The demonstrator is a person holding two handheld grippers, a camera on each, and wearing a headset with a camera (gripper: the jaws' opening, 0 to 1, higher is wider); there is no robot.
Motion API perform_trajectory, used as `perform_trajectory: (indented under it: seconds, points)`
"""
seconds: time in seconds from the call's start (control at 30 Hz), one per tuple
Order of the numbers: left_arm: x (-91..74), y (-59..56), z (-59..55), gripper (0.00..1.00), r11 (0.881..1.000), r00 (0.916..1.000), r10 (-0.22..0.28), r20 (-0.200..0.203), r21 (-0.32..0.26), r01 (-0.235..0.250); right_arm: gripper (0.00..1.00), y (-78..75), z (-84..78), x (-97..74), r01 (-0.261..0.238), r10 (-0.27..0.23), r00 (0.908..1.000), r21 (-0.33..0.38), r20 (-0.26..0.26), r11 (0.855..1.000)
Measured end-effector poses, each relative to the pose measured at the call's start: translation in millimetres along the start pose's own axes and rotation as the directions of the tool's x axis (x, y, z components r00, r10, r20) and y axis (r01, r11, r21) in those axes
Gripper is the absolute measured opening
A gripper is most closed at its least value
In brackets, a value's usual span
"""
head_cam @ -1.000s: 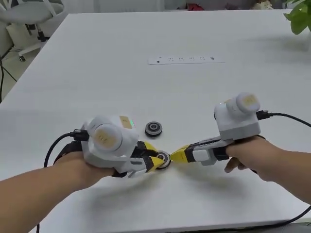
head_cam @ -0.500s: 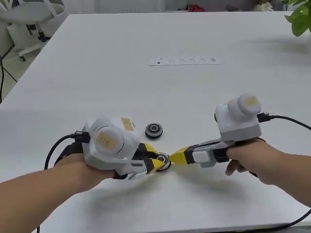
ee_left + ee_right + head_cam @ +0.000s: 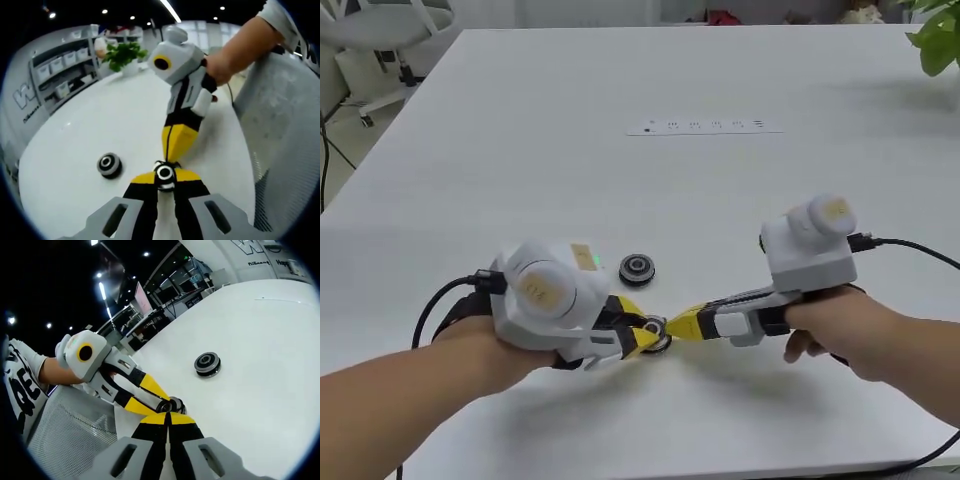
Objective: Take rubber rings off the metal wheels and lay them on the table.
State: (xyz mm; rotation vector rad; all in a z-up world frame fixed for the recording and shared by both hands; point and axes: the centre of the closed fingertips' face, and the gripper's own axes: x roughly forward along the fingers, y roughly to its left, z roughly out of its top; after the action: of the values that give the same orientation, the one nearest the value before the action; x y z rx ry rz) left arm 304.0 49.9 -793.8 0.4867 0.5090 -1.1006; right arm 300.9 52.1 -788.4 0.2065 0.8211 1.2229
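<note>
Jaws of my left gripper point(image 3: 165, 176) stand almost closed, the yellow tips clamped on either side of a small metal wheel point(image 3: 165, 173) just above the table point(image 3: 570, 160). The wheel is round, with a bright hub and a dark outer band. In the head view this wheel point(image 3: 655, 328) sits between the two grippers, near the front edge of the table.

My right gripper point(image 3: 169, 416) has its jaws pressed together, leaving only a thin dark seam between them. Its yellow tips touch the rim of the same wheel point(image 3: 175, 404) from the side opposite the left gripper. I cannot tell whether the tips pinch the band itself. Both grippers have black jaws with smooth yellow wedge-shaped tips and white plastic bodies.

A second wheel point(image 3: 637, 266) lies flat on the table just beyond the clamped one, apart from both grippers. Its rubber ring point(image 3: 207, 373) is on the rim, black around a grey metal centre.

The table surface is white, matt and smooth. Farther back a flat white power strip point(image 3: 703, 125) lies on it. A green leafy plant point(image 3: 935, 40) stands at the far right corner.
</note>
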Motion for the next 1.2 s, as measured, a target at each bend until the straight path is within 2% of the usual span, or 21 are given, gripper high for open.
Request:
perform_trajectory:
  seconds: [0.53, 0.9, 1.2]
  points:
    - [0.2, 0.7, 0.3, 0.11, 1.0, 0.9999, -0.005, 0.011, -0.004, 0.005, 0.0, 8.7, 3.9, 4.5, -0.032, 0.033, 0.9994, -0.011, 0.015, 0.999]
    - [-0.4, 0.3, 0.1, 0.11, 1.0, 0.9997, -0.009, 0.024, -0.01, 0.009, 0.0, 7.9, 4.6, 0.2, -0.057, 0.056, 0.9978, 0.027, 0.034, 0.998]
    - [-0.9, -0.3, 0.4, 0.11, 1.0, 0.9995, -0.012, 0.028, -0.008, 0.012, 0.0, 16.6, 3.5, 0.6, -0.091, 0.089, 0.9953, 0.051, 0.039, 0.995]
